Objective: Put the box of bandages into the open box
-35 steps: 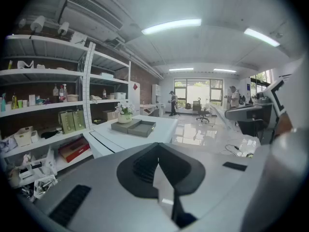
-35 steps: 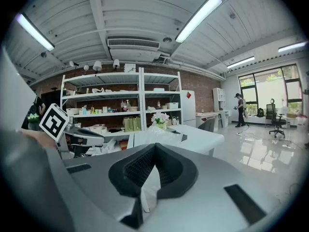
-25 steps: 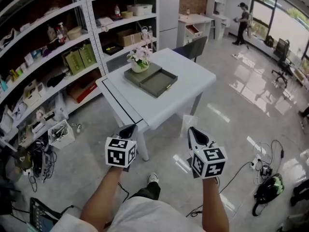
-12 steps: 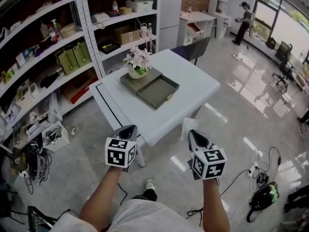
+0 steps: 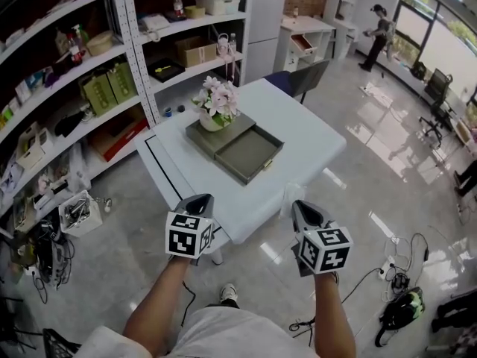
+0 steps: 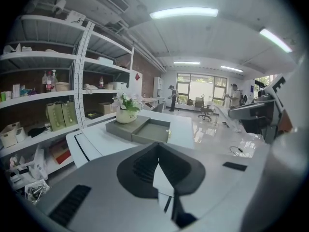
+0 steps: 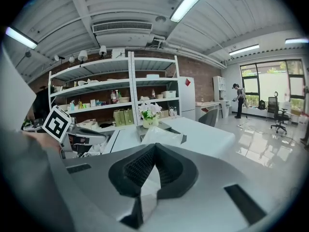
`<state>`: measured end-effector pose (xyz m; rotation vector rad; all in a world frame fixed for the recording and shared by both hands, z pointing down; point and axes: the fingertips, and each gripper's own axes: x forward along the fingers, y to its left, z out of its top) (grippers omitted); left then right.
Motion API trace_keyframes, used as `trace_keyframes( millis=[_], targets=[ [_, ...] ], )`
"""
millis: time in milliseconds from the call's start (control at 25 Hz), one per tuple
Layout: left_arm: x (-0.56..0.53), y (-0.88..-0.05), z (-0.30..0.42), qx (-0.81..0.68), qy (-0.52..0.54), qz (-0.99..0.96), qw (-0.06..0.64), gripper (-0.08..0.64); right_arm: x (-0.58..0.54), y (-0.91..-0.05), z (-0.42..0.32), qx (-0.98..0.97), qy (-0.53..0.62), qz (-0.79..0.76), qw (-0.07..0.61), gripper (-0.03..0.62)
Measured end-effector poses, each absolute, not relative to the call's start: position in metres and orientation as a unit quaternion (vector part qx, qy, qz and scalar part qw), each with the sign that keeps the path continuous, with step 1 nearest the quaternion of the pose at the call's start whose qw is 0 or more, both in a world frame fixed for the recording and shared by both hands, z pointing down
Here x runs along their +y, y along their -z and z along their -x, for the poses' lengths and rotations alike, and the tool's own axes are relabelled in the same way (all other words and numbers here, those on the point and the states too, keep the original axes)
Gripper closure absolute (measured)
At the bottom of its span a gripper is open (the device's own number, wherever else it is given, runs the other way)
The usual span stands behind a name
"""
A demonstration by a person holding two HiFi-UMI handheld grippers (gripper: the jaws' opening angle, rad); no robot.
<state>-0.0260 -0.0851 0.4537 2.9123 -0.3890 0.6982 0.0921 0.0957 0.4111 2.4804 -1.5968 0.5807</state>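
**2 clenched grippers held short of the tabletop**

2 grippers are counted: the left gripper (image 5: 200,200) and the right gripper (image 5: 304,209), each carrying 1 marker cube. In both gripper views the jaws are seen clenched tip to tip, with nothing grasped.

On the 1 white tabletop (image 5: 298,125) are counted 1 shallow grey open box (image 5: 250,154), 1 matching flat grey piece (image 5: 223,136) touching its far side, and 1 white pot of pale pink flowers (image 5: 214,118) standing on that piece.

1 pale, whitish flat packet (image 5: 292,196) is seen at the near edge of the tabletop, just beside the open box and outside it. It looks thin and slightly glossy. No print can be read, so it cannot be confirmed as the box of bandages.

1 metal shelving unit (image 5: 74,88) stands to the left, and 1 person (image 5: 380,28) is seen far off.

Compared with 1.0 s ago, the tabletop is shown larger and closer to the grippers, and the jaws are unchanged.
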Motion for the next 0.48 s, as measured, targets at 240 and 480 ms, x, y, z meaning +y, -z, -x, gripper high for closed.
trace_keyframes(
  millis=[240,480],
  targets=[
    [-0.102,-0.457,0.010,-0.121,-0.229,-0.964,0.062,0.555,0.075,-0.412,-0.105,-0.528,-0.193,-0.824,0.073,0.586],
    [-0.117,-0.456,-0.002,-0.121,-0.223,-0.965,0.062,0.555,0.056,-0.409,-0.116,-0.533,-0.185,-0.822,0.077,0.586]
  ],
)
